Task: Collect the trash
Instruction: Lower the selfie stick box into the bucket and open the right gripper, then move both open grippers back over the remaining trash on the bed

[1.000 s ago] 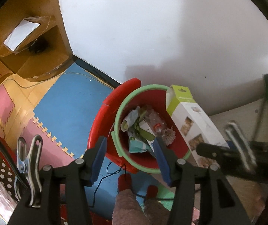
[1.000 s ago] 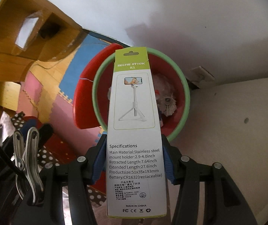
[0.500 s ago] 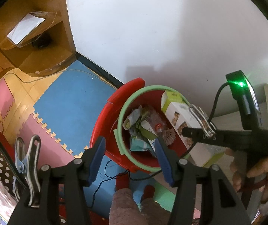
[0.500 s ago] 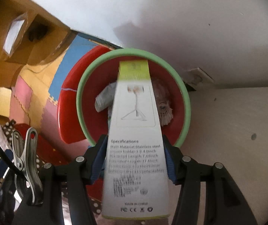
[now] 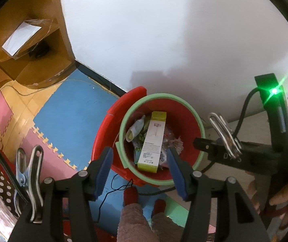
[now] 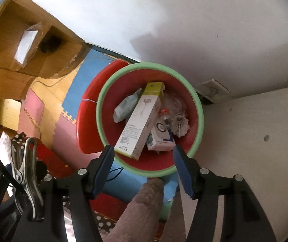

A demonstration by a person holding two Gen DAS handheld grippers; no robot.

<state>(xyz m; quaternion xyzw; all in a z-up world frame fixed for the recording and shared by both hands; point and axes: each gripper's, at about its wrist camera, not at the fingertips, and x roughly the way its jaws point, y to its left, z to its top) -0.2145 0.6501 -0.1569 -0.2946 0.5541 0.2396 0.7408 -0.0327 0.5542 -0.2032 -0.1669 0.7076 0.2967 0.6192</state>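
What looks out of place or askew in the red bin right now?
Only the long selfie stick box: it lies tilted across the other trash in the red bin, one end propped toward the rim. Nothing appears spilled outside.

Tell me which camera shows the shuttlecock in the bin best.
The right wrist view: the shuttlecock lies unobstructed against the red bin's inner wall, feathers and cork visible. The left wrist view shows only part of its feathers, beside that gripper's finger.

Selfie-stick box (image 6: 139,121) inside red bin (image 6: 196,102); tool (image 6: 143,171) empty.
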